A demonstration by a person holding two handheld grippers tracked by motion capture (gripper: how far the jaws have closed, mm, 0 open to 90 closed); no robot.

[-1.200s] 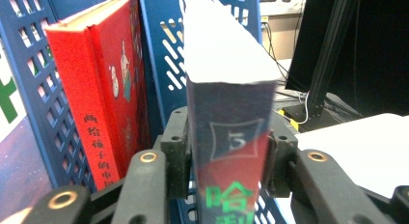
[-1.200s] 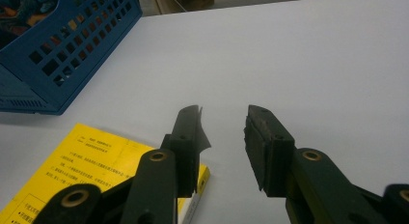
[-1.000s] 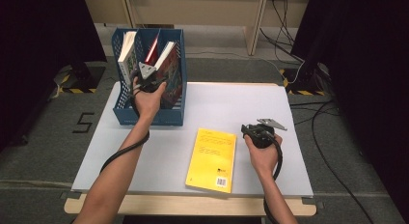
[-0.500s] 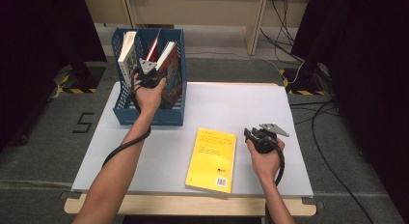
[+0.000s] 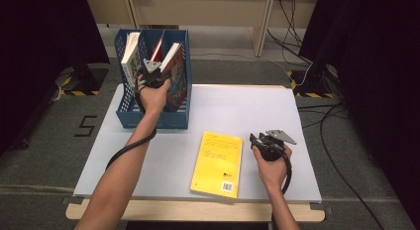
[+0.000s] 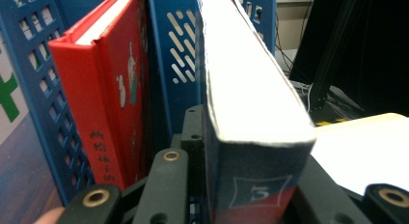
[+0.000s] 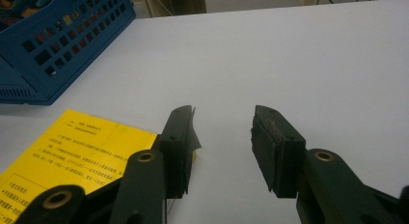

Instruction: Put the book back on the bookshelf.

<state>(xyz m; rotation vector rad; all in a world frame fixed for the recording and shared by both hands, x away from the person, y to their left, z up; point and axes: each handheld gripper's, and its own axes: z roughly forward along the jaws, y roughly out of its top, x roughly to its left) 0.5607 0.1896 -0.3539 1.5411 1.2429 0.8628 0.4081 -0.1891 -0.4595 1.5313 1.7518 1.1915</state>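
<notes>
Left gripper: my jaws, just closing, clamp thick book by spine end; book stands upright in right slot of blue rack, grip low so it can be lifted or seated. Red book in next slot, behind divider.

Right gripper: my jaws, just opening, stand apart over bare table, nothing between; yellow book flat just beside, likely next pick.

Left forearm stretched to rack; right hand rests near table edge.
</notes>
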